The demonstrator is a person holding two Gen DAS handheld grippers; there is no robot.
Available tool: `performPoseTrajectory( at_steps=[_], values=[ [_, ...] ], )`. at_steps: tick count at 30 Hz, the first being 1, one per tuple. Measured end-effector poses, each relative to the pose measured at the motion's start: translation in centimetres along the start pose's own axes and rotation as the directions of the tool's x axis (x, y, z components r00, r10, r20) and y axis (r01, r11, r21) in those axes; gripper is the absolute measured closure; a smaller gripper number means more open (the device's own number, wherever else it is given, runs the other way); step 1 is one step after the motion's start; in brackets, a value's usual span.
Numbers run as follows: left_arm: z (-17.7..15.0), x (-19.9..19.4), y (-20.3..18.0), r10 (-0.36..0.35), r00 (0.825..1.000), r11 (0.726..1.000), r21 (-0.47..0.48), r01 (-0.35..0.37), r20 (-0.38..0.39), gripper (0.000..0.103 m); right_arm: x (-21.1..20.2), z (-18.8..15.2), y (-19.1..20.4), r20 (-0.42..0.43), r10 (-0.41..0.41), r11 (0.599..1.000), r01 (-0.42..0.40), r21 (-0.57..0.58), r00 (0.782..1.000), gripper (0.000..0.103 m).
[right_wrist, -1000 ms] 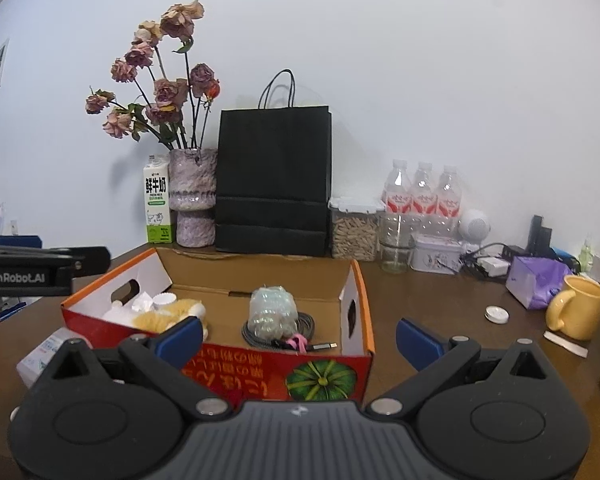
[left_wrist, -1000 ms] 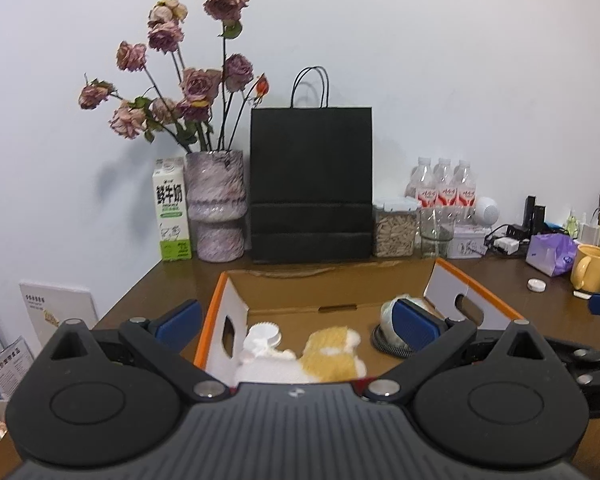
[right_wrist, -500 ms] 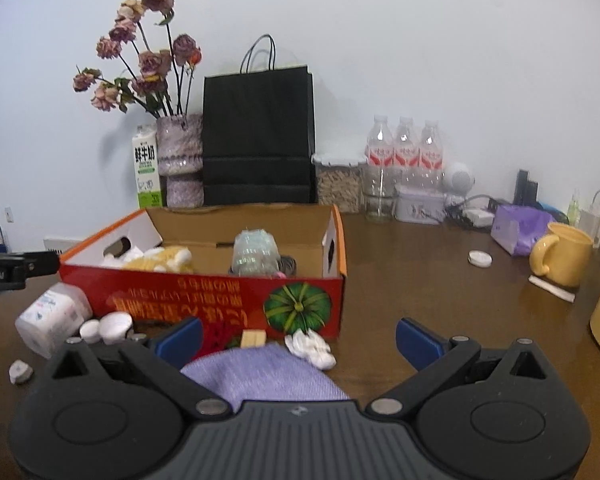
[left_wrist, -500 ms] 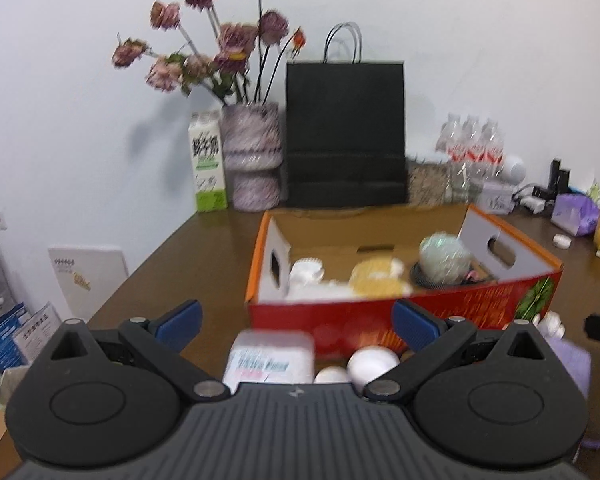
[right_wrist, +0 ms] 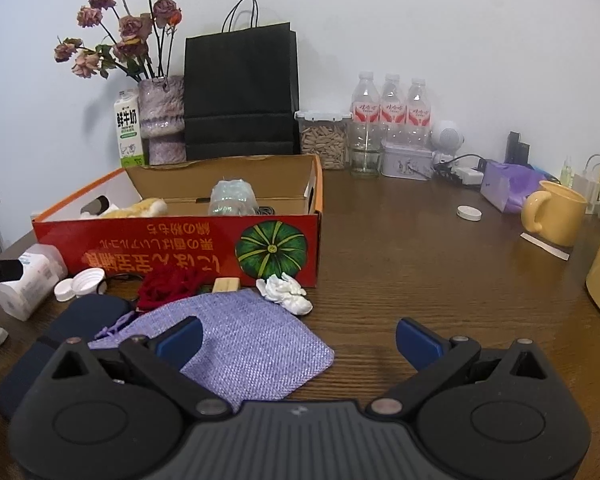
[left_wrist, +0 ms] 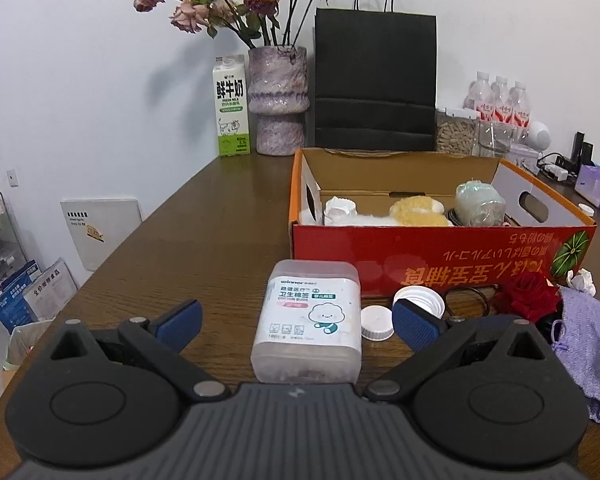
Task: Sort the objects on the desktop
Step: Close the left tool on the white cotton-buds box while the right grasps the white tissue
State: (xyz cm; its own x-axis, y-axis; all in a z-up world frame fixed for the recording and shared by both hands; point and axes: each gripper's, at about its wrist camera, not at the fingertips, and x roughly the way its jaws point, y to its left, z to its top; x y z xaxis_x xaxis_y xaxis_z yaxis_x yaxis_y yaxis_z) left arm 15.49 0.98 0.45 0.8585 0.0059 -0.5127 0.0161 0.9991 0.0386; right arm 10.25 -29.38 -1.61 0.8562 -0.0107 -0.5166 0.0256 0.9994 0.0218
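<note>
- red box (left_wrist: 440, 254) fills mid-right of my left view, a few things already in it
- cotton bud tub (left_wrist: 312, 320) sits dead centre, between my left gripper (left_wrist: 296, 320) pads, both grippers gaping, empty
- I'd squeeze its flat sides squarely, lid end forward

Cardboard box (left_wrist: 440, 256) was red outside with an orange rim, plain brown inside, and a green striped pumpkin print (right_wrist: 271, 249) on its front. Cotton bud tub (left_wrist: 308, 320) was clear frosted with a white label (small cloud cartoon on it). Drawstring pouch (right_wrist: 240, 344) was lilac, woven texture. Fabric rose (right_wrist: 168, 284) dark red. Crumpled tissue (right_wrist: 286, 293) white. Two bottle caps (left_wrist: 400, 312) white. Mug (right_wrist: 556, 212) yellow. Paper bag (right_wrist: 240, 92) black. Table (right_wrist: 420, 272) dark brown woodgrain. Gripper pads (right_wrist: 178, 338) were blue.
</note>
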Motion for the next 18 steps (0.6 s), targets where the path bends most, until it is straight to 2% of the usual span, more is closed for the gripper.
performPoseTrajectory(
  at_steps=[10, 13, 18],
  values=[
    [0.3, 2.8, 0.3, 0.017, 0.999, 0.999, -0.027, -0.018, -0.046, 0.0, 2.2, 1.4, -0.3, -0.018, -0.018, 1.0, 0.017, -0.013, 1.0, 0.0],
    [0.3, 3.6, 0.5, 0.023, 0.998, 0.999, -0.032, -0.025, -0.061, 0.0, 3.3, 2.0, -0.6, -0.029, 0.0, 1.0, 0.0, -0.005, 1.0, 0.004],
    [0.5, 4.6, 0.6, 0.022, 0.997, 0.999, -0.036, -0.025, -0.074, 0.0, 5.5, 2.9, -0.6, -0.067, 0.007, 1.0, -0.008, -0.011, 0.998, 0.017]
  ],
)
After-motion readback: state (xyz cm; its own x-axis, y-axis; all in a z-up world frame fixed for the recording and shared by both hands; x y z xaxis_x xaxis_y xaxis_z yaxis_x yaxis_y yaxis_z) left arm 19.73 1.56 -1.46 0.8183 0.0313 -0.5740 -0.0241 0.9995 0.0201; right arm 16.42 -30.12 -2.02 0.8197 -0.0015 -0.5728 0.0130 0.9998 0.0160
